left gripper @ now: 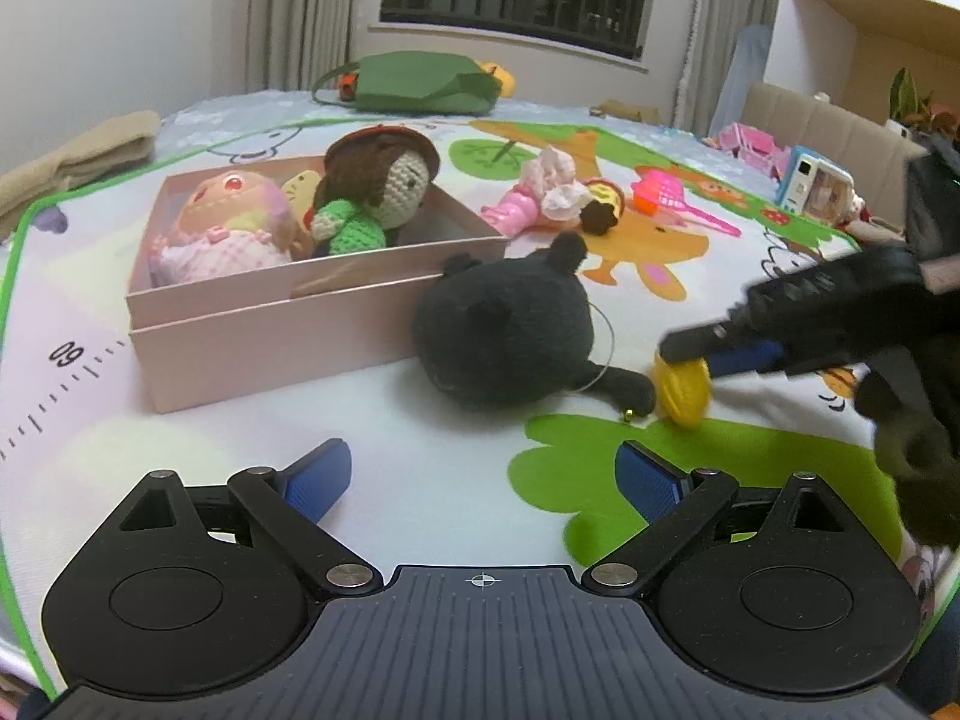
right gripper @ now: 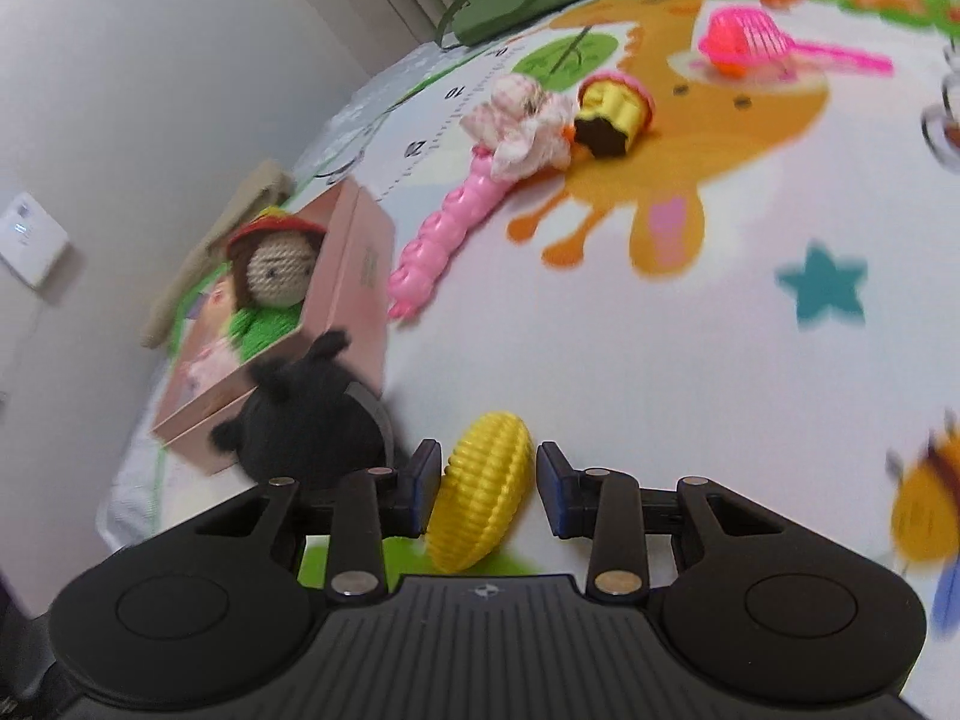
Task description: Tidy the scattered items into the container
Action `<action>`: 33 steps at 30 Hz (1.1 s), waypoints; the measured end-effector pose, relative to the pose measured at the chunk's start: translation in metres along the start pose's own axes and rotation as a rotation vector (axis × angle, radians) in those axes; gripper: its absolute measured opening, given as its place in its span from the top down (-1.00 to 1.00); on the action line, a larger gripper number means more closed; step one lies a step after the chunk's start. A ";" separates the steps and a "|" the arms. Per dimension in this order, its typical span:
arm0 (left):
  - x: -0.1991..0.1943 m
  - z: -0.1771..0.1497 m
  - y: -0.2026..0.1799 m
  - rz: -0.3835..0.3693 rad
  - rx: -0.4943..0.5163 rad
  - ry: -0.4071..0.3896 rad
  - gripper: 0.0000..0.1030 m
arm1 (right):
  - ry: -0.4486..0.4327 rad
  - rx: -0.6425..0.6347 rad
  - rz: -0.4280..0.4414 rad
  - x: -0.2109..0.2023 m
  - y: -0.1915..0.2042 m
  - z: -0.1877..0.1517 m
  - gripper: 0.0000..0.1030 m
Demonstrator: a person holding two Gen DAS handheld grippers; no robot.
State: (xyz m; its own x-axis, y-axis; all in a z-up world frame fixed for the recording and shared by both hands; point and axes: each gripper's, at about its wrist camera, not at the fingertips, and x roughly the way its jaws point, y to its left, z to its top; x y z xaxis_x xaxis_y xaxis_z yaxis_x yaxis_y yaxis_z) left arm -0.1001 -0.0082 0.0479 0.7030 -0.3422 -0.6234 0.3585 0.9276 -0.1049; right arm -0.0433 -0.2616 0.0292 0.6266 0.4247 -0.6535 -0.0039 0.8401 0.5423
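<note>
A pink box (left gripper: pixel 300 324) stands on the play mat with a crochet doll (left gripper: pixel 372 192) and a pink plush (left gripper: pixel 228 222) inside. A black plush (left gripper: pixel 504 330) lies against the box's right corner. Just right of the plush, my right gripper (left gripper: pixel 684 360) is shut on a yellow ribbed toy (left gripper: pixel 681 387). In the right wrist view the yellow toy (right gripper: pixel 480 492) sits between the blue pads of my right gripper (right gripper: pixel 489 480), beside the black plush (right gripper: pixel 312 420). My left gripper (left gripper: pixel 483 480) hovers open over the mat, nothing between its fingers.
A pink doll (left gripper: pixel 540 198), a yellow cupcake toy (right gripper: pixel 612 114) and a pink scoop (left gripper: pixel 660 192) lie on the mat beyond the box. A green bag (left gripper: pixel 420 84) sits at the far edge. Folded beige cloth (left gripper: pixel 78 156) is at the left, small toys (left gripper: pixel 810 180) at the right.
</note>
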 end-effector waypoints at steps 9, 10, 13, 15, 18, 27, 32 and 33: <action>0.015 -0.005 -0.045 -0.012 0.068 0.005 -0.90 | -0.319 -0.202 -0.238 -0.053 -0.004 -0.036 -0.85; 0.016 -0.005 -0.050 -0.020 0.070 -0.001 -0.90 | -0.341 -0.234 -0.293 -0.055 -0.006 -0.038 -0.92; 0.021 -0.001 -0.071 -0.037 0.105 -0.014 -0.90 | -0.373 -0.318 -0.472 -0.055 -0.015 -0.039 -1.00; 0.024 0.001 -0.085 -0.051 0.133 -0.029 -0.90 | -0.376 -0.342 -0.545 -0.053 -0.026 -0.038 -1.00; 0.032 0.002 -0.106 -0.047 0.168 -0.047 -0.89 | -0.357 -0.306 -0.552 -0.053 -0.048 -0.038 -1.00; 0.051 -0.004 -0.121 0.035 0.246 -0.022 -0.46 | -0.364 -0.281 -0.513 -0.047 -0.064 -0.049 -1.00; 0.042 -0.005 -0.097 0.167 0.289 -0.020 -0.53 | -0.370 -0.268 -0.493 -0.050 -0.064 -0.050 -1.00; 0.042 -0.004 -0.090 0.200 0.286 -0.019 -0.53 | -0.371 -0.264 -0.490 -0.050 -0.064 -0.050 -1.00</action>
State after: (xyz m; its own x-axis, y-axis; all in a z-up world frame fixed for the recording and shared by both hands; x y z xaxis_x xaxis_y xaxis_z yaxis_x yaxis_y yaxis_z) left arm -0.1055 -0.1053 0.0286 0.7873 -0.1629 -0.5947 0.3680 0.8980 0.2412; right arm -0.1134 -0.3199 0.0004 0.8305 -0.1320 -0.5411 0.1888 0.9807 0.0506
